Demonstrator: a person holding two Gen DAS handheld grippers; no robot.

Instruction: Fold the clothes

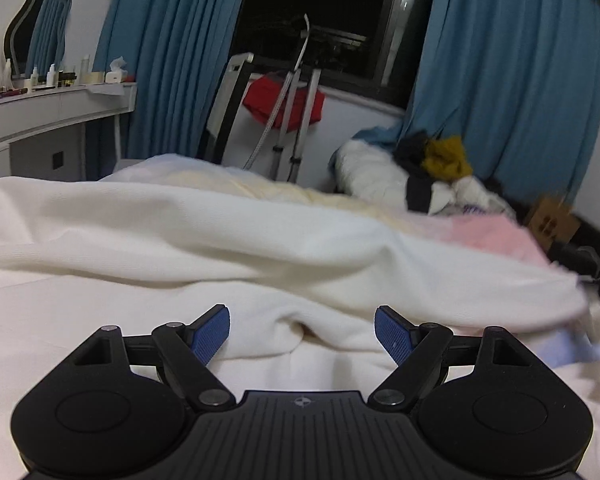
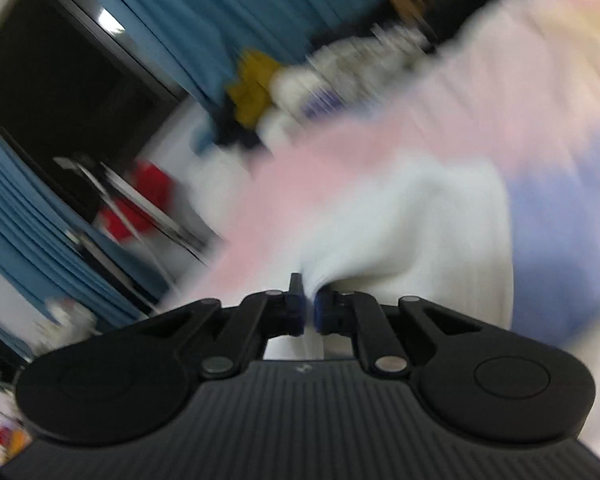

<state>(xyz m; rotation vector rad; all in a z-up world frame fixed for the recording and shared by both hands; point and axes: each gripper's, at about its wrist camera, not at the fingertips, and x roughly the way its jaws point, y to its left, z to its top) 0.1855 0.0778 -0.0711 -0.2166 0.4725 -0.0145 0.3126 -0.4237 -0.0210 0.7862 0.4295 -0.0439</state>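
Note:
A white knit garment (image 1: 204, 236) lies rumpled across the bed, one fold running right in front of my left gripper (image 1: 302, 330). That gripper hangs open just above the cloth, its blue pads (image 1: 212, 334) wide apart with nothing between them. In the blurred right wrist view, my right gripper (image 2: 309, 307) is shut, and a bunch of the white garment (image 2: 404, 232) is pinched between its pads and rises away from them.
A pastel pink, yellow and blue bedspread (image 1: 488, 232) covers the bed. A heap of clothes (image 1: 416, 172) sits at the far right by blue curtains (image 1: 512, 80). A dressing table (image 1: 48, 112) with bottles stands at left, a rack with a red cloth (image 1: 284, 104) under the dark window.

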